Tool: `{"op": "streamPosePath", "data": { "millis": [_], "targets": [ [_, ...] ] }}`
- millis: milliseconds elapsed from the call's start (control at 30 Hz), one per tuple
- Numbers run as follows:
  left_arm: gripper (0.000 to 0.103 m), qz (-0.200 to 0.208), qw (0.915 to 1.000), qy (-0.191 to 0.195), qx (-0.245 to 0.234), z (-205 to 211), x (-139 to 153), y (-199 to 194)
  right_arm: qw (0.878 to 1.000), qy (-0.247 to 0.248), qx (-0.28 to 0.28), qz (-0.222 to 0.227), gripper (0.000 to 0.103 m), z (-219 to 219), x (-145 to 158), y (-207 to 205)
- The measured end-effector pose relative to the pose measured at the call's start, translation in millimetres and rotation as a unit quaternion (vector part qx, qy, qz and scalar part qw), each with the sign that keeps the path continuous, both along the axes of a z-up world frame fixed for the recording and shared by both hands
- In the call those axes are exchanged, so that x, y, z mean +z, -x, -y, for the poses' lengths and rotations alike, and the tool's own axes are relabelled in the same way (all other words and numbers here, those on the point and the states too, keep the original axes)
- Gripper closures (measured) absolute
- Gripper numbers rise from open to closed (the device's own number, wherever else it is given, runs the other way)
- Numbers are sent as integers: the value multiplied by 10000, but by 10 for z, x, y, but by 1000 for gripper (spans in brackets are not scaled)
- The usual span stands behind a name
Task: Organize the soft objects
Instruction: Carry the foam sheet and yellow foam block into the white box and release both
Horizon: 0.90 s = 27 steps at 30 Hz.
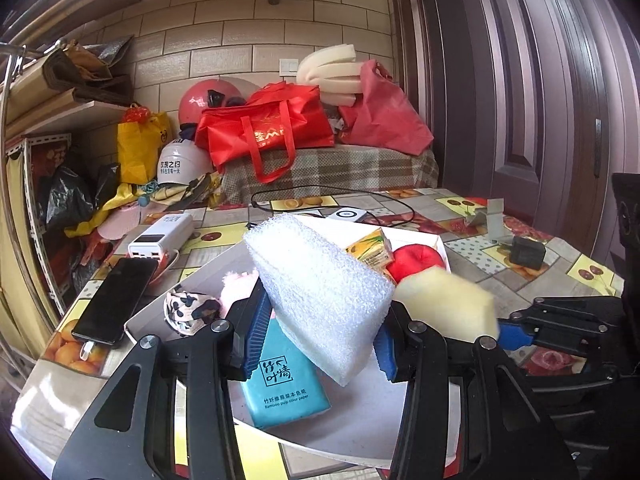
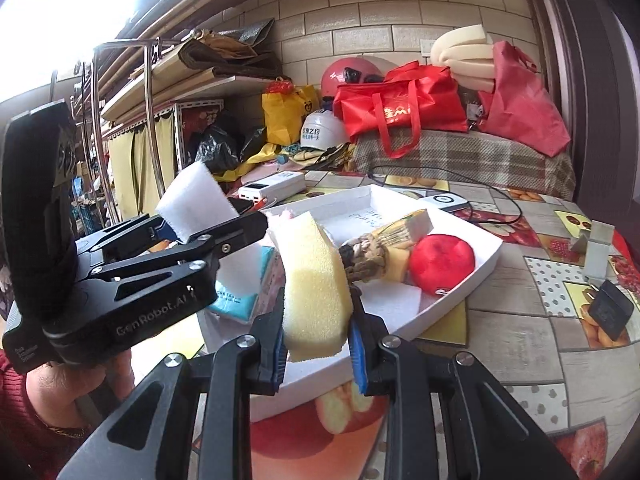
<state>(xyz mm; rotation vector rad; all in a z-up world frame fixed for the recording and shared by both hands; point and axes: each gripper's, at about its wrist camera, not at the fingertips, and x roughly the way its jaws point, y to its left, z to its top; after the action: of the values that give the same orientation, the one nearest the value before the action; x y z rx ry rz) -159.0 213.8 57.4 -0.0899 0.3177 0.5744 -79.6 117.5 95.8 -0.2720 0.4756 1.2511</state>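
My left gripper is shut on a white foam block and holds it above the white tray. It also shows in the right wrist view with the white foam block. My right gripper is shut on a yellow sponge over the tray's near edge; the sponge shows in the left wrist view. In the tray lie a teal tissue pack, a red plush ball, a spotted cloth and a yellow carton.
A phone and a white power bank lie left of the tray. A black charger, a grey stand and a cable lie on the patterned table. Red bags and helmets sit behind.
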Motion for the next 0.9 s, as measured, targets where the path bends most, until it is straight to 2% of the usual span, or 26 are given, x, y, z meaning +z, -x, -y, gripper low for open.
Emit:
{"op": "streamPosePath", "data": {
  "millis": [167, 367, 633, 733, 900],
  "targets": [
    [58, -154, 9997, 147, 77, -192, -19, -133, 9985, 456, 148, -273, 78, -297, -105, -94],
    [58, -157, 9992, 276, 232, -433, -29, -239, 9957, 691, -131, -595, 79, -507, -185, -373],
    [58, -101, 9992, 287, 275, -587, -5, -386, 9956, 469, -763, -276, 79, -654, -127, -640],
    [58, -52, 9992, 367, 159, -580, -4, -436, 9958, 399, -770, -288, 79, -679, -112, -667],
    [56, -39, 9998, 137, 154, -487, 25, -465, 9963, 397, -737, -175, 77, -697, -94, -625]
  ]
}}
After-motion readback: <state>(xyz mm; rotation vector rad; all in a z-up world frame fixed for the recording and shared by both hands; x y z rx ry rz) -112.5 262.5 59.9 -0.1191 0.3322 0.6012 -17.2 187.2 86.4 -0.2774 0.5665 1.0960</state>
